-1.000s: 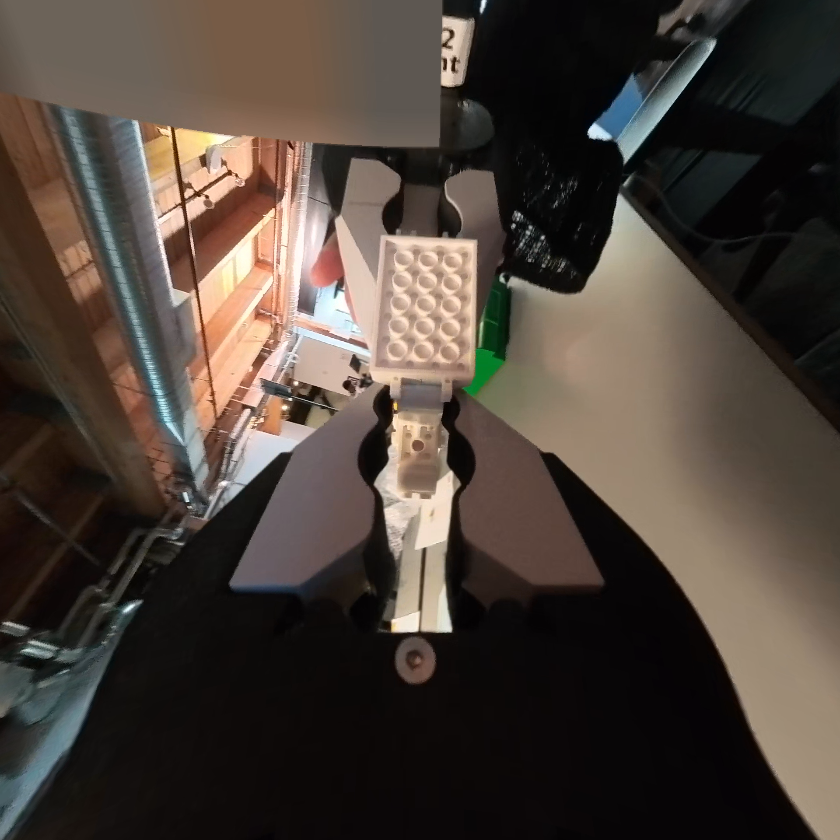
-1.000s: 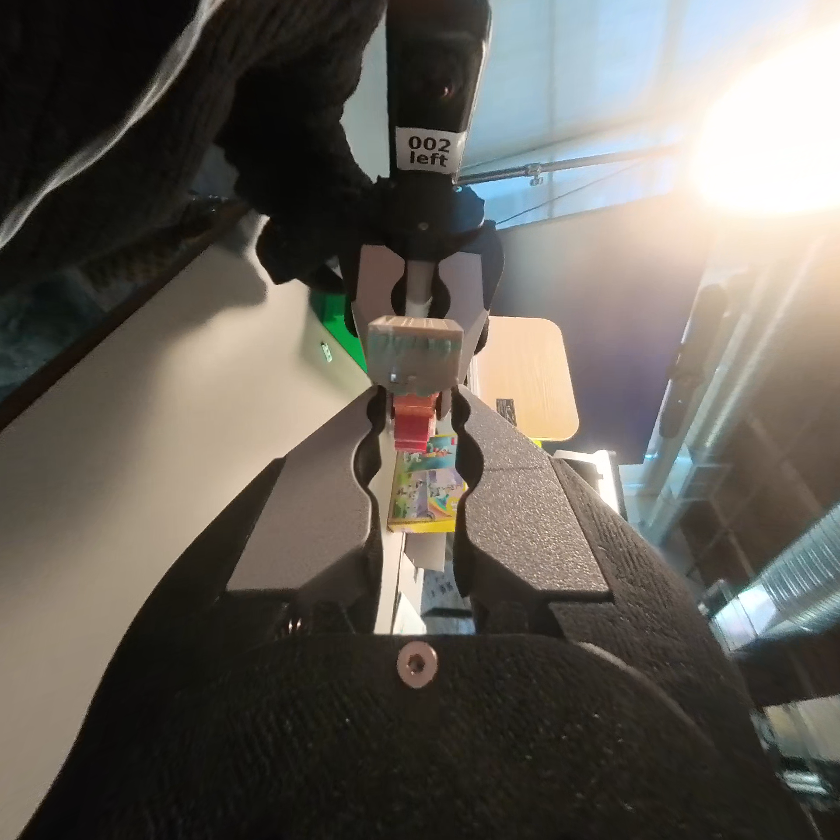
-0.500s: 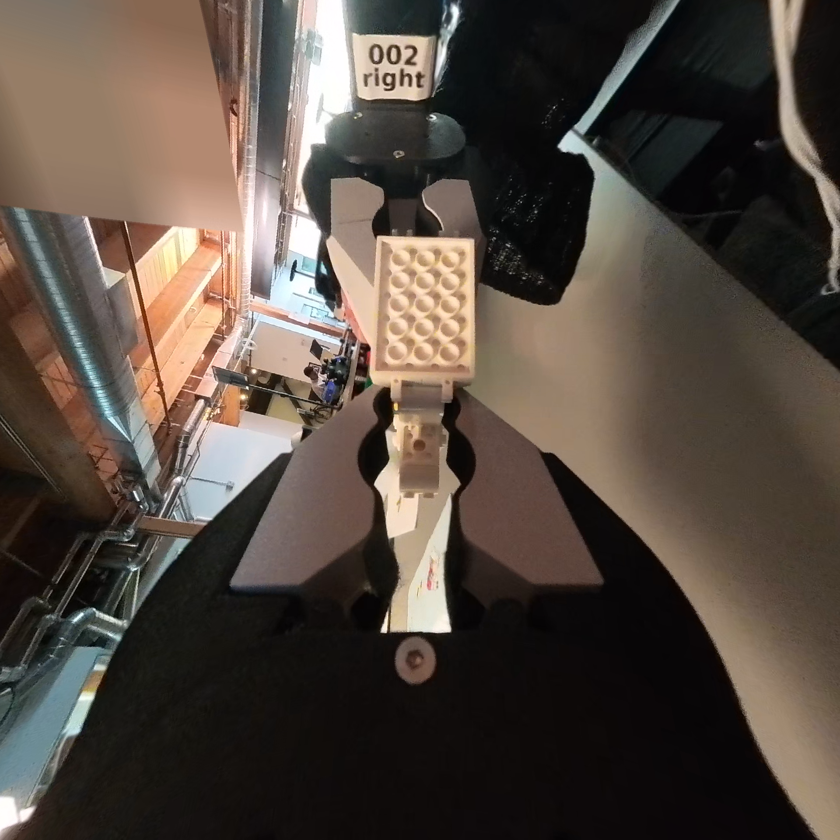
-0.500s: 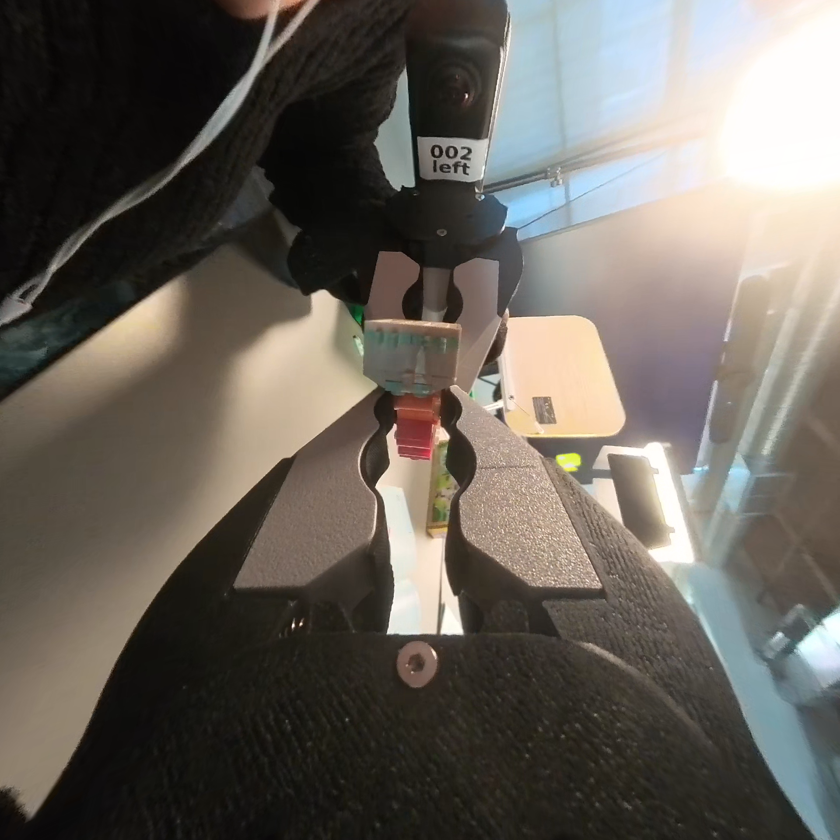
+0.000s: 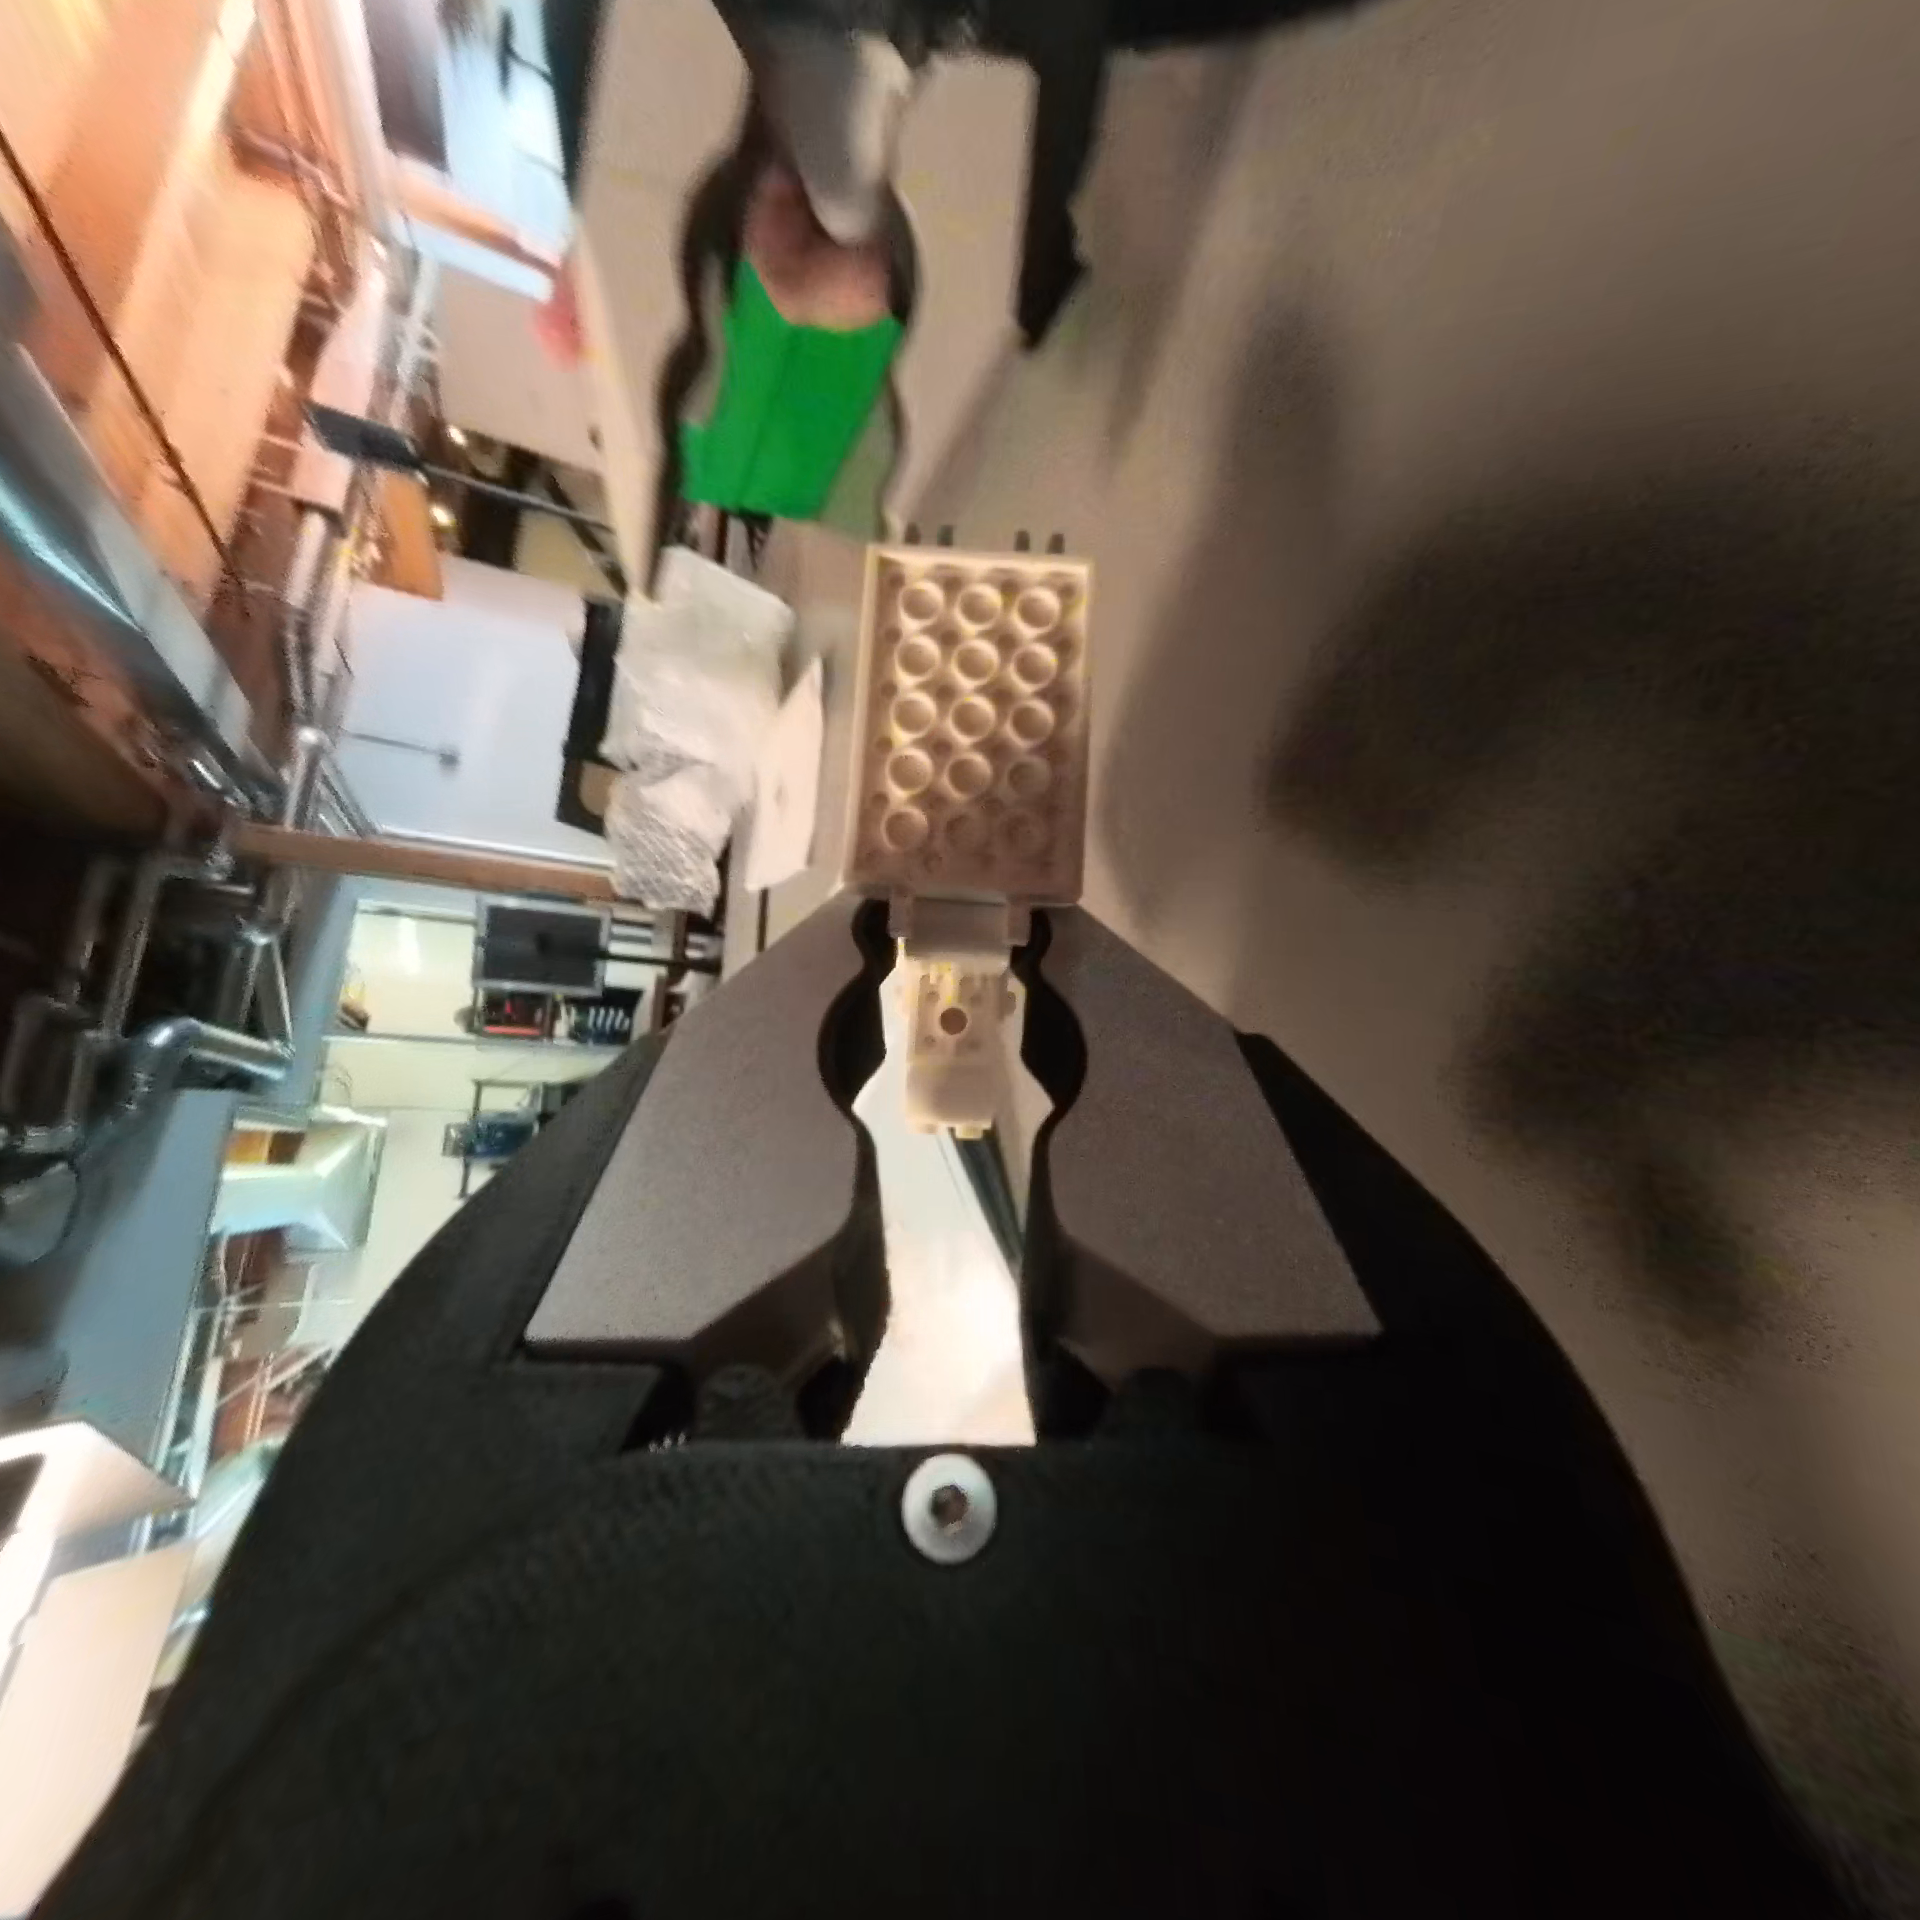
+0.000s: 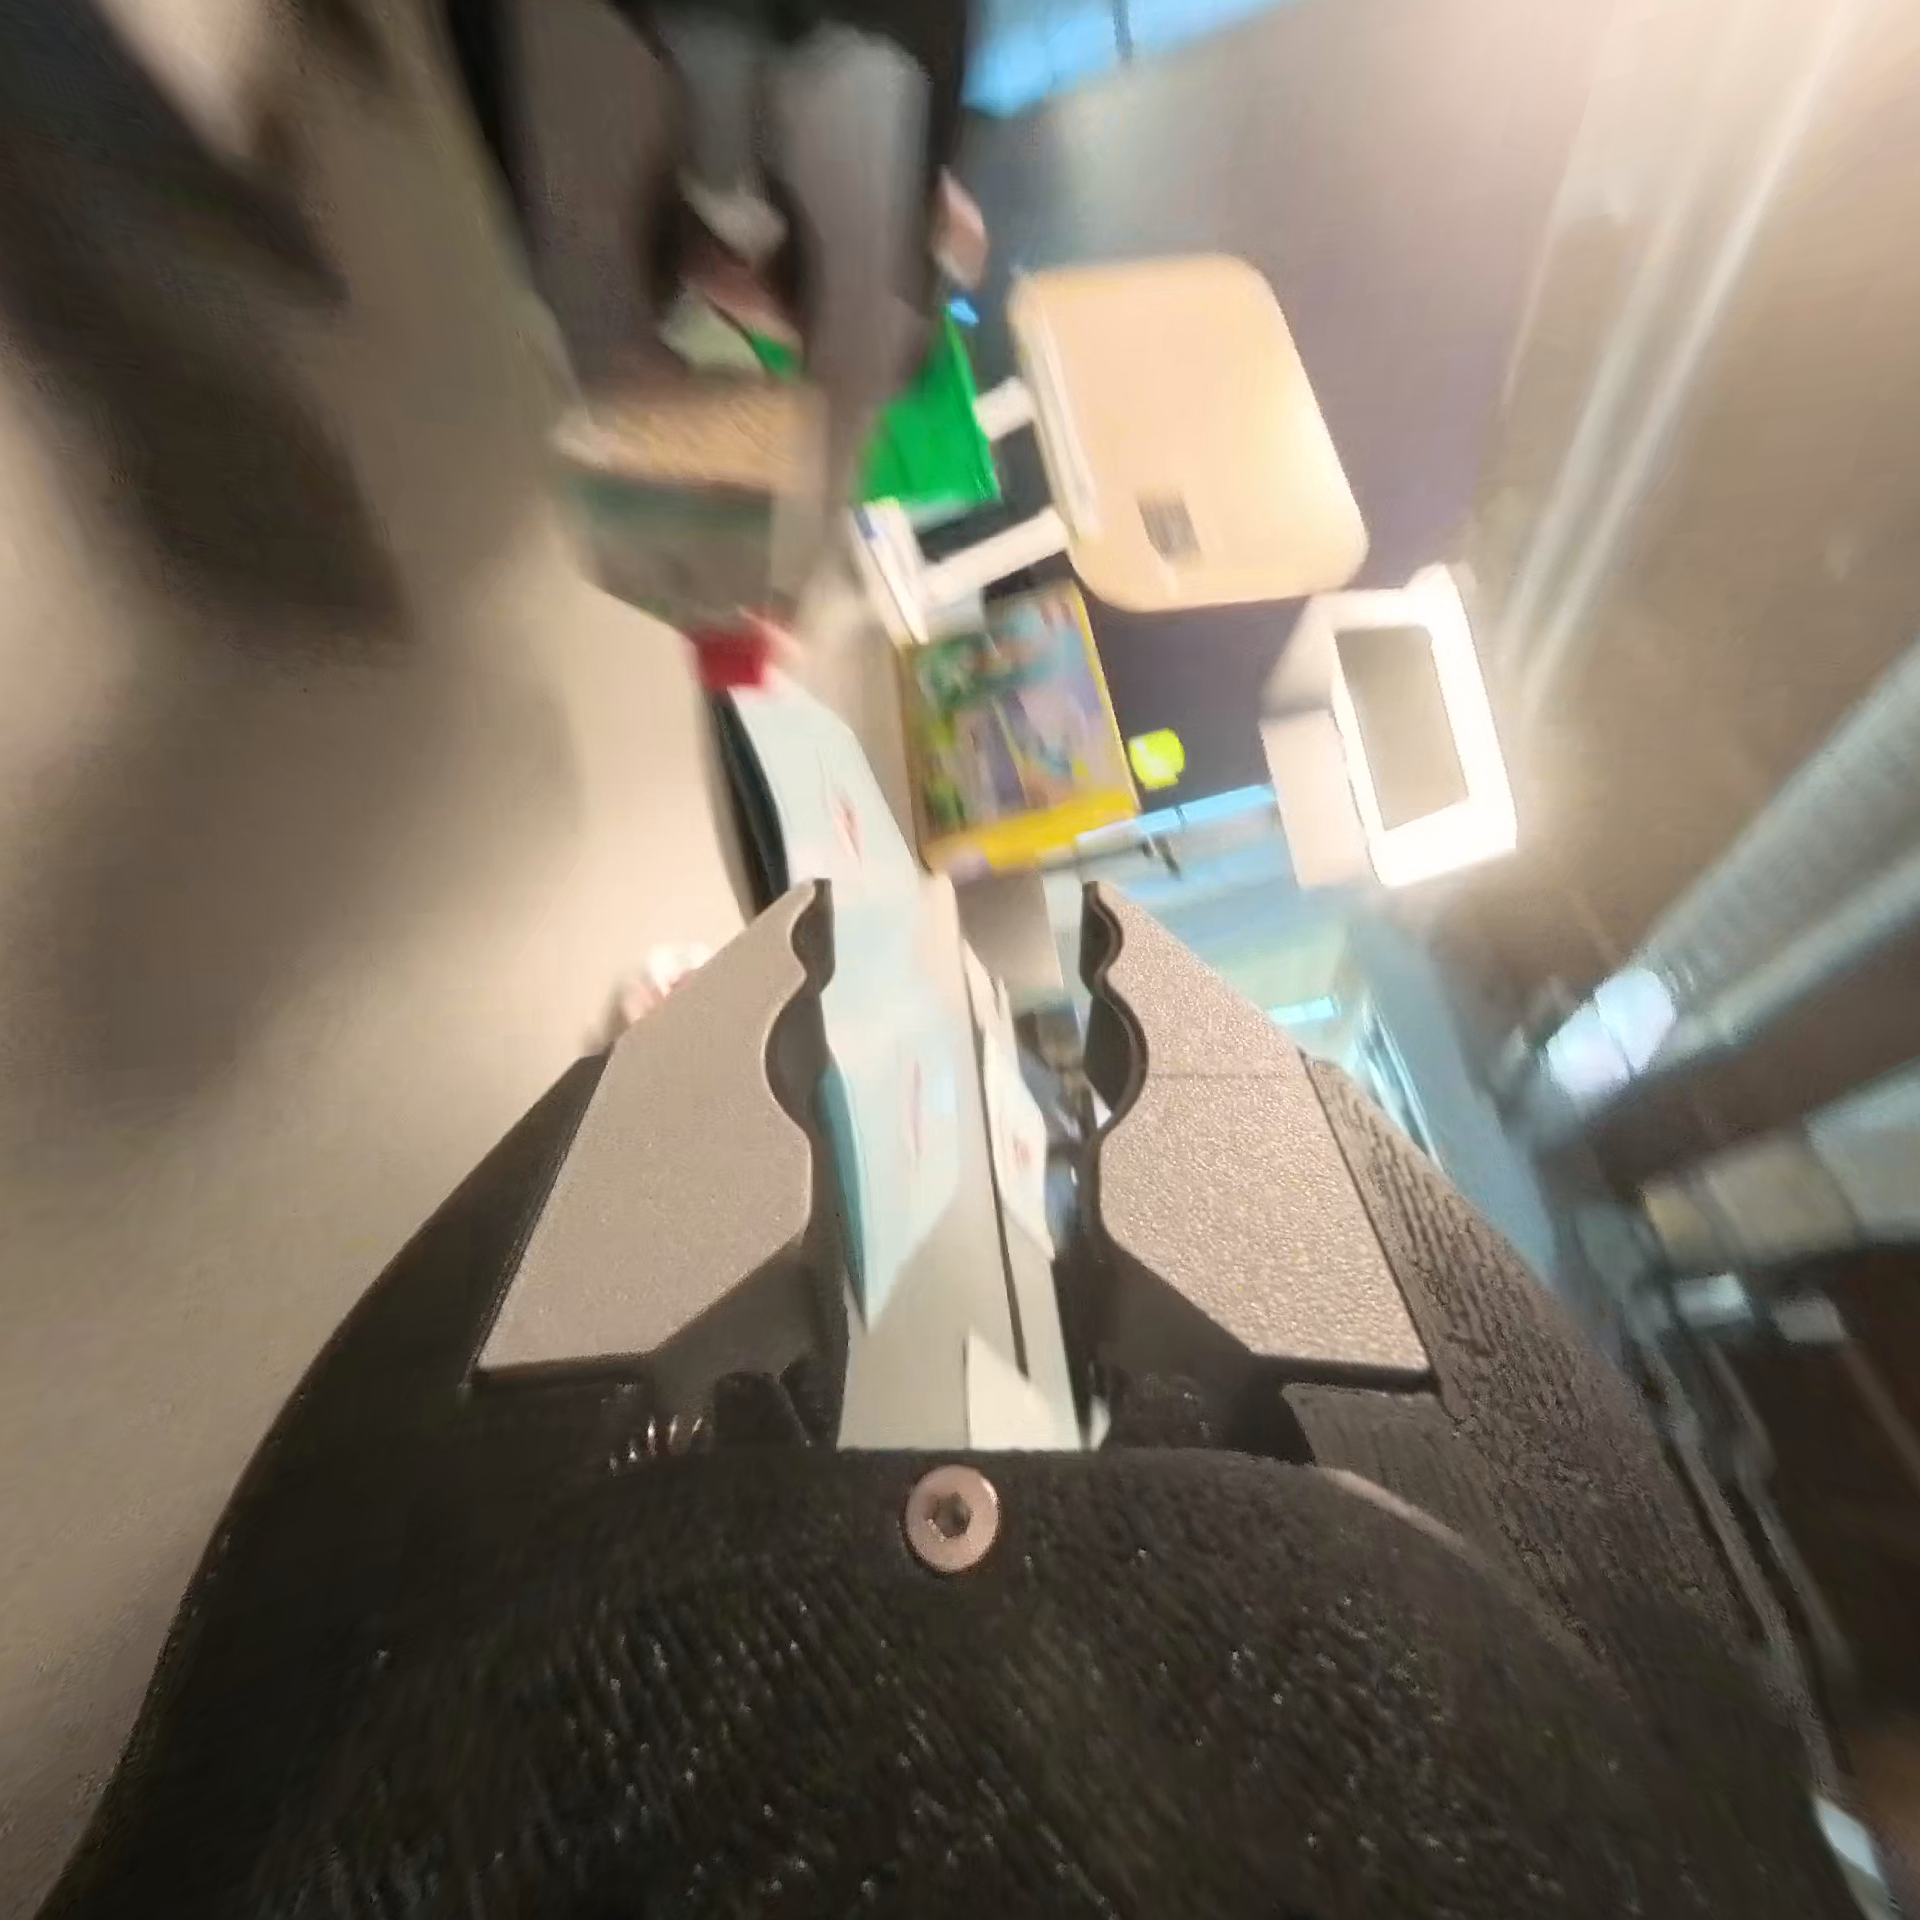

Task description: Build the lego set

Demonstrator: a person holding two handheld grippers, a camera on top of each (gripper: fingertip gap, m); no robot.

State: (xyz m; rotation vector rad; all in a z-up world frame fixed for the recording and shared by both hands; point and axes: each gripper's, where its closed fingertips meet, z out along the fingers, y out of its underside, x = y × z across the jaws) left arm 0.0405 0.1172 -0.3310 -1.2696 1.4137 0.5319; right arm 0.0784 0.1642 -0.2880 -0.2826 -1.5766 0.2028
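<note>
White assembly (image 5: 971, 727) between left fingers (image 5: 774, 1049) (closed).

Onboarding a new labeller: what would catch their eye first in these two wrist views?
The white studded lego plate assembly, clamped at its narrow end in the left gripper, fills the middle of the left wrist view. In the blurred right wrist view, the right gripper stands open and empty, a colourful yellow-edged box on the table beyond.

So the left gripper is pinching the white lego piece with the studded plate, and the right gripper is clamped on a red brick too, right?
Not quite. The left gripper does pinch the white lego assembly, but the right wrist view shows the right gripper open, with nothing between its fingers. The red brick sits farther off, on the blurred assembly at the other gripper.
</note>
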